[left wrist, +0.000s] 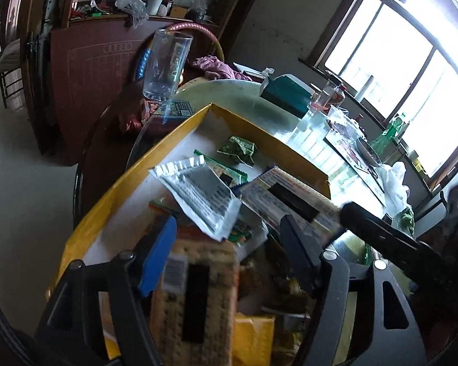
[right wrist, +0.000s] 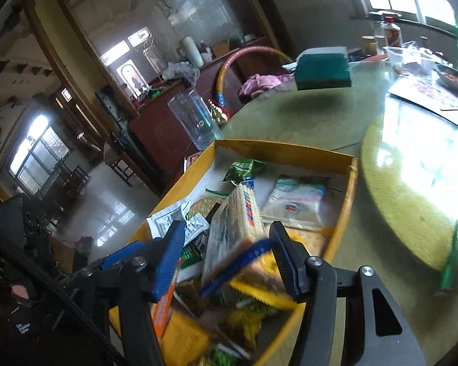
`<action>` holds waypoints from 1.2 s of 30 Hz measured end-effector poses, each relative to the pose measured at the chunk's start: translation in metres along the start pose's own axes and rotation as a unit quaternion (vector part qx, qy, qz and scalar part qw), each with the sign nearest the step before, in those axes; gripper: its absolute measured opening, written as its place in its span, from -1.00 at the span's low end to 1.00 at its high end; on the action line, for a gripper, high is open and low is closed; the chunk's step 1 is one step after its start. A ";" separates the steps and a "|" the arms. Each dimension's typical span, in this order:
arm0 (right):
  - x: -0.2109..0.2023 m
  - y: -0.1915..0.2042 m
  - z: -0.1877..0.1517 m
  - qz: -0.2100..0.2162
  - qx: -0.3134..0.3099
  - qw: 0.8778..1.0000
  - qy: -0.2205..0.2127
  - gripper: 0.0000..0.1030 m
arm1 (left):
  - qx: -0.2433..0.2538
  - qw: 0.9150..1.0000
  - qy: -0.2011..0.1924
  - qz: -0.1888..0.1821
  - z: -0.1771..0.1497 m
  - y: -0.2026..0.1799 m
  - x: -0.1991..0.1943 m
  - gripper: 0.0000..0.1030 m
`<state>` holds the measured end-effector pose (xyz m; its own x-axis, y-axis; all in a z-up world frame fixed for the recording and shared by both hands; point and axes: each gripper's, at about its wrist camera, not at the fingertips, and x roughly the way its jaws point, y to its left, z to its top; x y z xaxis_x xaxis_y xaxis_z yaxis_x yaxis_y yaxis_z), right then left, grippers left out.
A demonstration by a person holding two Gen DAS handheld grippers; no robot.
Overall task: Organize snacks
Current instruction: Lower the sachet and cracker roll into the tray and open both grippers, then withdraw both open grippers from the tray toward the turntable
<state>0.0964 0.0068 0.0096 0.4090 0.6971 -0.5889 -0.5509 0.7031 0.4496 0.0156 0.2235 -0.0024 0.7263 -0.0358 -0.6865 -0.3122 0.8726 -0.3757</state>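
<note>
A yellow cardboard box (left wrist: 180,134) (right wrist: 284,149) on the round table holds several snack packets. My left gripper (left wrist: 228,219) is open over its near end. A blurred cracker pack (left wrist: 195,289) lies between the fingers, with a gap to the black right finger (left wrist: 299,253). My right gripper (right wrist: 226,224) is also open, and a tilted cracker pack (right wrist: 238,222) stands loose between its pads. A green packet (left wrist: 238,149) (right wrist: 244,167) sits at the box's far end. A white printed sachet (left wrist: 198,192) and a white bag (right wrist: 296,201) lie in the middle.
A clear glass tumbler (left wrist: 165,64) (right wrist: 192,119) stands just beyond the box's far corner. A teal tissue box (left wrist: 287,94) (right wrist: 323,67) sits further back. The glass turntable (right wrist: 412,183) at the right carries dishes and bottles (left wrist: 366,149). The table's edge drops to the floor on the left.
</note>
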 end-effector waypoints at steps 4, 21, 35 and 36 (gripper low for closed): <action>-0.028 -0.011 -0.017 0.005 0.013 1.000 -0.025 0.34 | -0.001 1.000 -0.014 -0.006 -0.015 -0.013 -0.014 0.38; -0.096 -0.114 -0.081 -0.084 0.120 0.989 -0.037 0.40 | 0.085 0.995 -0.041 -0.030 -0.074 -0.111 -0.035 0.38; -0.114 -0.141 -0.097 -0.100 0.145 0.984 -0.034 0.40 | 0.119 0.991 -0.014 -0.054 -0.091 -0.142 -0.029 0.38; -0.115 -0.143 -0.097 -0.102 0.146 0.983 -0.034 0.40 | 0.124 0.991 -0.010 -0.057 -0.093 -0.144 -0.027 0.38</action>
<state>0.0576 -0.1877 -0.0525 0.5426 0.5375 -0.6455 -0.2230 0.8330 0.5063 -0.0160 0.0534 0.0129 0.7613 -0.1325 -0.6347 -0.0697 0.9565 -0.2833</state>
